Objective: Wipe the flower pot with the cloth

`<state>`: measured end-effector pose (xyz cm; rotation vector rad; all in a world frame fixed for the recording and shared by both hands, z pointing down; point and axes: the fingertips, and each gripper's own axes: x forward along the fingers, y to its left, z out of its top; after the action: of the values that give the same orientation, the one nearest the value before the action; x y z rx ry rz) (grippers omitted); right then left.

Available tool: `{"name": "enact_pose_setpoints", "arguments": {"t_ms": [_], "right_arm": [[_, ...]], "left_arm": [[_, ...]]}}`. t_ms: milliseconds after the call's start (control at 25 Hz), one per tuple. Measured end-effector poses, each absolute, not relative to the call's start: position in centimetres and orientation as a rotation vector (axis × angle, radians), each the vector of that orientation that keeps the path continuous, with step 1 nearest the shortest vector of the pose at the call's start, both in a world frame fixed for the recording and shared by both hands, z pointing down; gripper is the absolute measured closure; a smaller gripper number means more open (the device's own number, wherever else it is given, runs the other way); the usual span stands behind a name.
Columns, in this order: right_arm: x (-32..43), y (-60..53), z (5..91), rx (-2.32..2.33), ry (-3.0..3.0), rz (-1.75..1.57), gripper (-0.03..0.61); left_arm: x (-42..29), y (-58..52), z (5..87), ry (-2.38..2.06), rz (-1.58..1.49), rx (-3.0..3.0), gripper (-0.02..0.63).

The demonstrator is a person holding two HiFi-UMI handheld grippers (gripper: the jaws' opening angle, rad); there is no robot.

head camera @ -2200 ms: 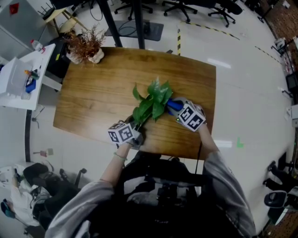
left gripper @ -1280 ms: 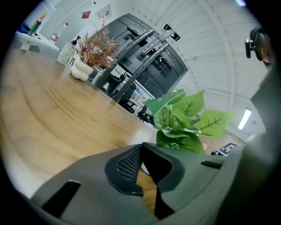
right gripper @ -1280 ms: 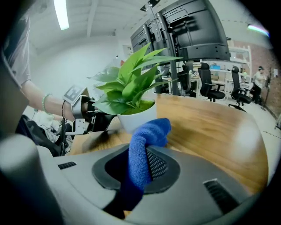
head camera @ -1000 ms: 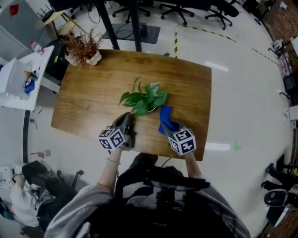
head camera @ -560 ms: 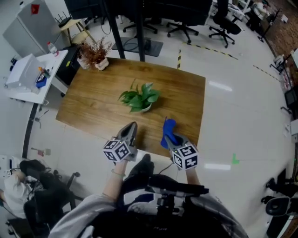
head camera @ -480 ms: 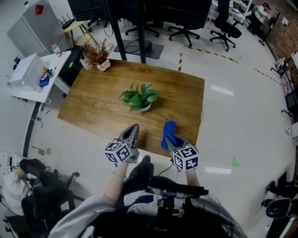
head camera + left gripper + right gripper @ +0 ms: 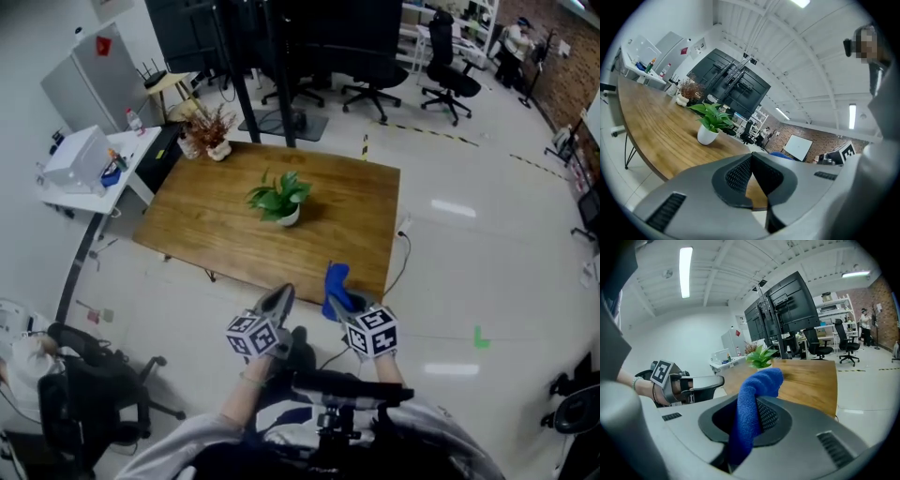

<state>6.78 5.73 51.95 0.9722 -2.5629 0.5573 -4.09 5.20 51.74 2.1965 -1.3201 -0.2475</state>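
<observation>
Two grippers off the near edge of one wooden table (image 7: 216,234): left gripper (image 7: 278,300) with jaws pressed together, empty; right gripper (image 7: 336,304) pinching one blue cloth (image 7: 336,281). One white flower pot (image 7: 289,217) upright mid-table, one dried plant (image 7: 214,131) at its far corner; office chairs (image 7: 450,80) beyond

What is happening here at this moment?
A person holds a tool in each hand, standing short of the wooden table. The right tool is shut on a blue cloth; the left tool is shut and empty. The flower pot stands on the table, apart from both tools, so no wiping is under way.
</observation>
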Motion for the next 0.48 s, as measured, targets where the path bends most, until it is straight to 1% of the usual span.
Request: {"name": "enact_pose_setpoints", "arguments": {"t_ms": [480], "right_arm": [[5.4,9.6,52.2,0.903,-2.599,0.54,0.509]], "left_arm": [[-5.3,10.2,52.2,-1.387,-0.244,2.174,0.607]]}}
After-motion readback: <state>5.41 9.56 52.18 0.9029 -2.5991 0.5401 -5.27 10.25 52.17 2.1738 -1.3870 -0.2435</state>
